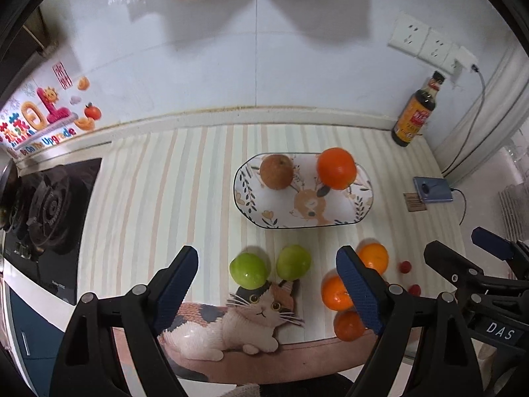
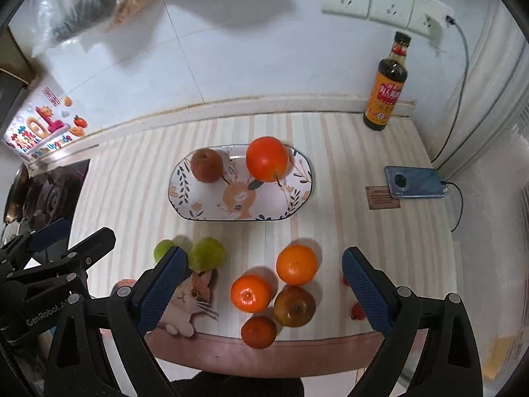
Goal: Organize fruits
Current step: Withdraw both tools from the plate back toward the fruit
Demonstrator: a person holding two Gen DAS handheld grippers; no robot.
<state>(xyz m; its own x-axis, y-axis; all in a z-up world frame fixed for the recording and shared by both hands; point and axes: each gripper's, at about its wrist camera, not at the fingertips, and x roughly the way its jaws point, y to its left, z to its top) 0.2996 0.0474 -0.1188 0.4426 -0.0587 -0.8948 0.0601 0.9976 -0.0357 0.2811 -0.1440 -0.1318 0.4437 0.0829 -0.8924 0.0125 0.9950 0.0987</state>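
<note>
1. The left gripper (image 1: 267,286) hangs above the near edge of a striped mat (image 1: 172,178), its blue-padded jaws spread wide and holding nothing; two green fruits (image 1: 248,270) lie side by side between the fingers, by a cat picture (image 1: 238,321) printed on the mat.
2. The right gripper (image 2: 264,289) is likewise spread wide and empty, poised over a tight cluster: a light orange (image 2: 296,264), a deeper orange (image 2: 251,292) touching a reddish-brown apple (image 2: 294,306), and a small dark orange (image 2: 258,331) at the mat's front border.
3. Small red fruits (image 2: 357,311) sit just beside the right finger, partly hidden by it.
4. Farther back, in mid-mat, an oval plate (image 2: 198,205) with a deer and leaf pattern carries a brown pear-like fruit (image 2: 206,165) at its left and a large orange (image 2: 267,158) at its right, the two apart.
5. Beyond the plate, a dark sauce bottle (image 2: 385,86) stands upright by the wall under a row of sockets (image 2: 370,0); a phone (image 2: 413,182) lies flat to the right, cable attached.
6. A gas hob (image 1: 49,218) borders the mat on the left.
</note>
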